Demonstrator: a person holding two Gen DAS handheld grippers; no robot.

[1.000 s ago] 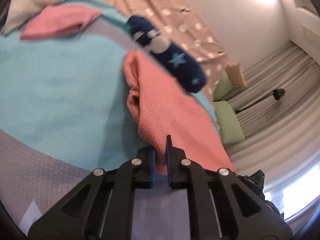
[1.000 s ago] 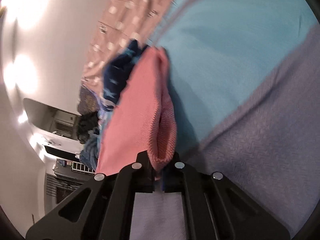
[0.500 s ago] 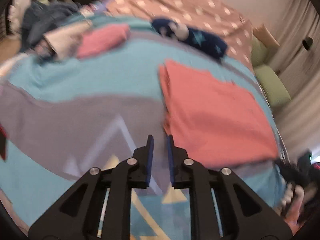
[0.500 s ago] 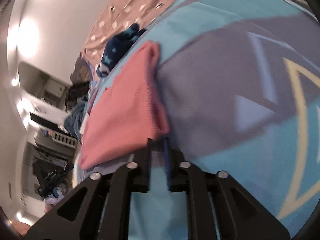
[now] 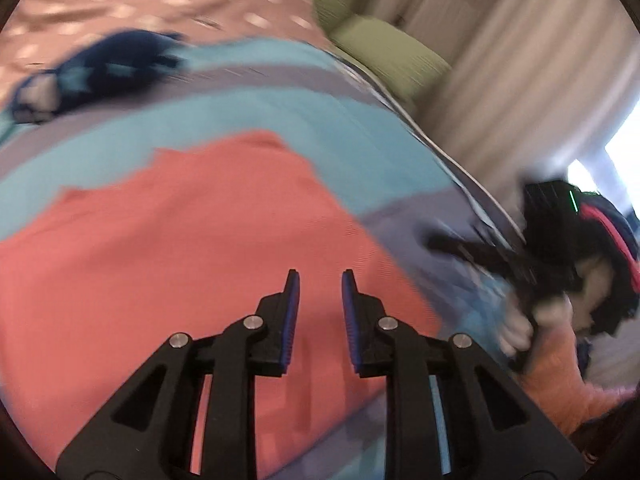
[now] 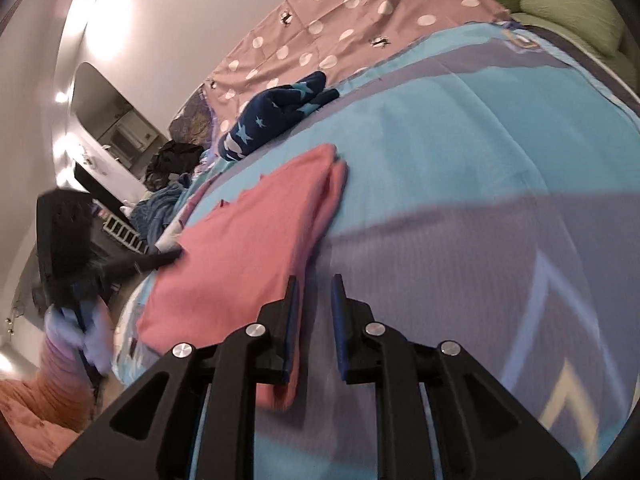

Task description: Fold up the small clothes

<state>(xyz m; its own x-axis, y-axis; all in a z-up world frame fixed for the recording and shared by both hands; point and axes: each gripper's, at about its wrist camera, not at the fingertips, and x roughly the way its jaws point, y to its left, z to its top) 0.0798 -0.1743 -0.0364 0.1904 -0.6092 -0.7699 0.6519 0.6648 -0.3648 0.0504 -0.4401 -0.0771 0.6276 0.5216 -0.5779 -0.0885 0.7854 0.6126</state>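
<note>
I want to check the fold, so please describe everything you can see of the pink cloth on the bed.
The pink cloth looks like a fine-ribbed knit in coral pink. It lies flat on the blue and grey bedspread, folded into stacked layers whose edges show at its far end. The left gripper hovers above it with jaws apart and empty, having just been opening. The right gripper is at its near edge, jaws slightly apart; the cloth edge lies beside one finger, not gripped.

One pink garment (image 6: 248,248), one navy starred garment (image 6: 276,116), two green pillows (image 6: 568,4)

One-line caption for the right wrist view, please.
Right gripper, jaws open and empty, beside the folded pink garment on the blue-and-grey bedspread; navy star-print garment beyond.
</note>
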